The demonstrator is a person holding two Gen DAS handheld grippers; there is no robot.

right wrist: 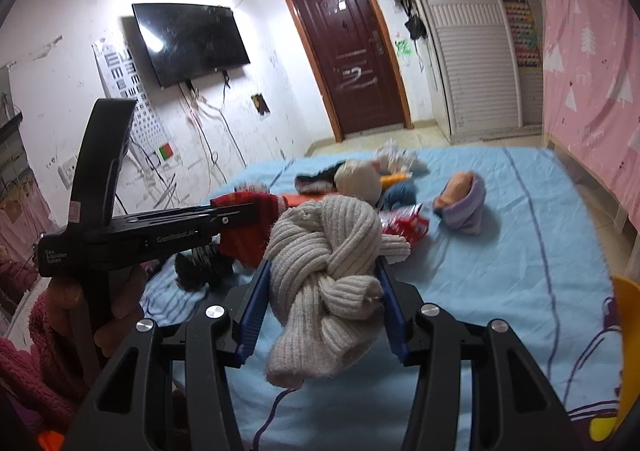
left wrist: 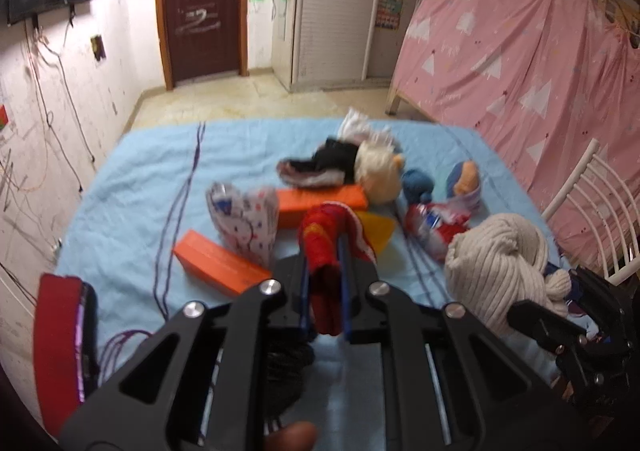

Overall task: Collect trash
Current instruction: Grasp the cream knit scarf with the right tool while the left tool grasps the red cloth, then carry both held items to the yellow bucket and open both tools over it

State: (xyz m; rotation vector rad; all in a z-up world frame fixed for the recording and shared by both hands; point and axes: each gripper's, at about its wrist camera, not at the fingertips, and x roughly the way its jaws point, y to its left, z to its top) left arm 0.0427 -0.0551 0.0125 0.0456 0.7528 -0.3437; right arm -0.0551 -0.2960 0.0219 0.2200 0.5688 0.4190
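Left wrist view: red sock [left wrist: 326, 267] pinched in left tongs [left wrist: 325, 271] above the bed [left wrist: 132, 179]. Right tongs [right wrist: 324, 279] clamp a knotted beige sock [right wrist: 328, 271]. Orange boxes [left wrist: 220, 267], patterned bag [left wrist: 248, 219] and red wrapper [left wrist: 436, 225] lie beyond, well apart from both.

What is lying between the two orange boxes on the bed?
A white patterned bag stands between the near orange box and the far orange box, overlapping both. That shows in the left wrist view.

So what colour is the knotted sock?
Cream, ribbed knit sock held by the right hand-held gripper; right wrist view shows it best.
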